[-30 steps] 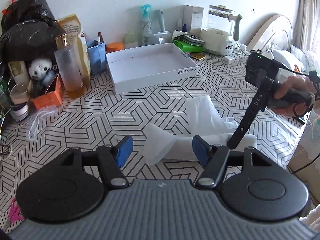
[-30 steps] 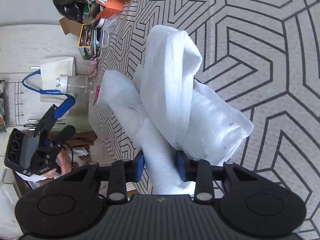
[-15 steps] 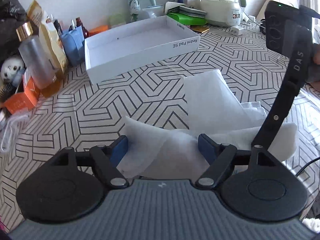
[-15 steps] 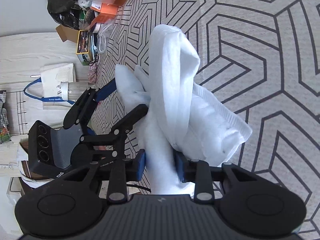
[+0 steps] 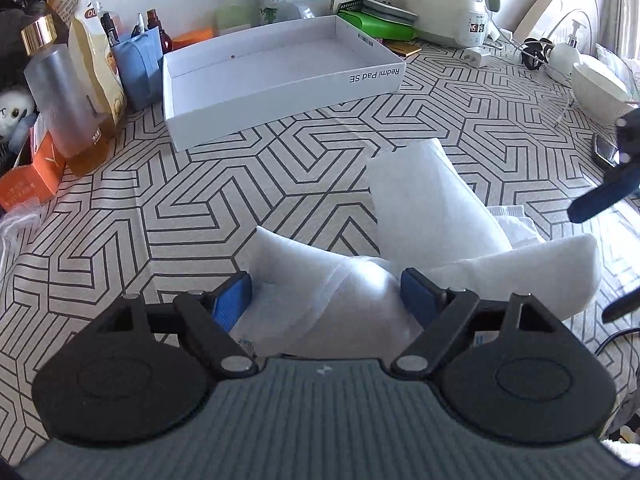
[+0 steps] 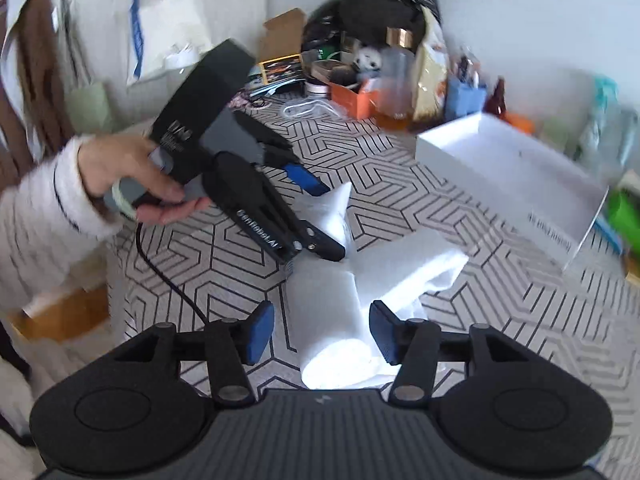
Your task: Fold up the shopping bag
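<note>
- Bag (image 5: 424, 240): white, soft, crumpled into a loose roll on the patterned table (image 5: 200, 208), near its front edge, forward of the white box (image 5: 280, 76).
- Long axis: main roll runs across the left wrist view, from the tip at the left gripper to the rounded end at far right. A second lobe sticks up and away from the middle toward the box, so the shape is a rough T, not a flat strip.
- Left gripper (image 5: 326, 300): jaws wide apart, straddling the bag's left end. Fabric fills the gap and the blue pads (image 5: 232, 300) sit about at the cloth on both sides, not pinched. Bag lies dead ahead of it, roll crossways to the fingers.
- Right gripper (image 6: 322, 334): jaws spread, nothing clamped. Bag's fat end sits between and just ahead of its pads (image 6: 386, 338); from this side the roll runs away from the tool, tapering toward the left gripper (image 6: 316, 216).
- Right wrist view is motion-blurred at the edges; bag and fingers still readable.
- Nearer tool: both are at the bag, one at each end. Left is the deeper one, with cloth well inside the jaws.
- My read: next move needs the left to close on its end, then carry it along the long axis toward the right end. The upright lobe will likely need flattening, or the fold bunches.
</note>
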